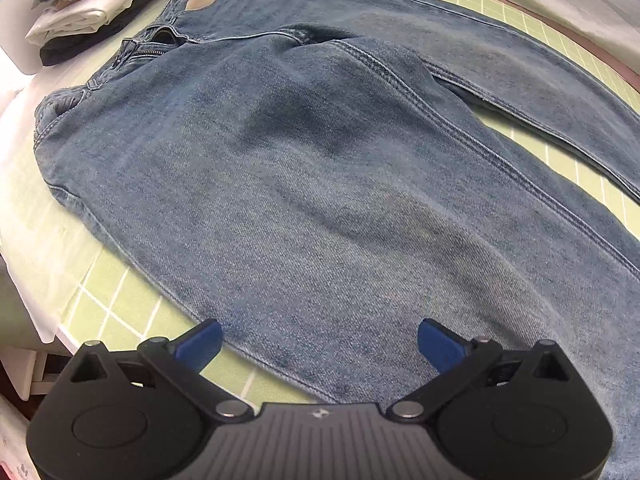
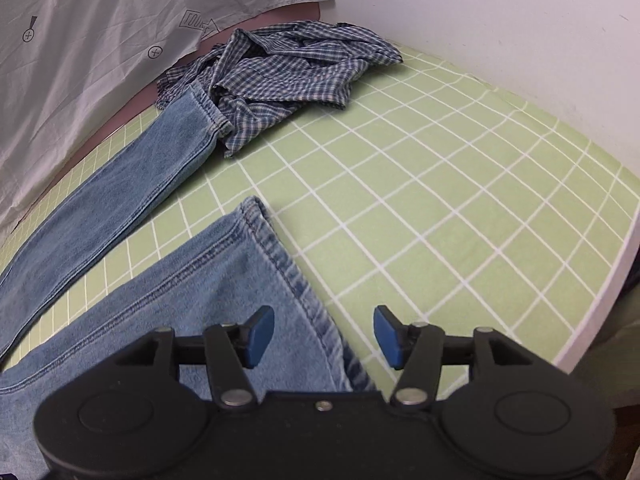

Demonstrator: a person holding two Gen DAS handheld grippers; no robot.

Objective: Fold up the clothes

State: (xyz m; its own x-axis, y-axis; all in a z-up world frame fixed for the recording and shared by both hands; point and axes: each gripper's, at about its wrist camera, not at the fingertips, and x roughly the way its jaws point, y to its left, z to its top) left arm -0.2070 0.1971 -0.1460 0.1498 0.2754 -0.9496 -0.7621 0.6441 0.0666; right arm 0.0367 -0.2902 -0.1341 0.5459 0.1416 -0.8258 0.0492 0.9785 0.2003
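Observation:
Light blue jeans point(image 1: 320, 184) lie spread on the green grid mat point(image 1: 116, 300), waistband with a tan patch point(image 1: 203, 0) at the far left. My left gripper point(image 1: 320, 342) hovers open above the near leg's thigh, nothing between its blue pads. In the right wrist view both leg ends show: the near leg's hem point(image 2: 280, 264) runs under my right gripper point(image 2: 324, 336), which is open, with the hem edge below the gap and no pad pressing it. The far leg point(image 2: 132, 184) stretches to the back, its cuff against a crumpled checked shirt point(image 2: 288, 76).
A stack of folded clothes point(image 1: 92, 8) sits at the far left beyond the waistband. A pale sheet point(image 2: 100, 40) with printed marks hangs behind the mat. The mat point(image 2: 460, 200) spreads to the right of the jeans up to the table's white edge point(image 2: 624, 248).

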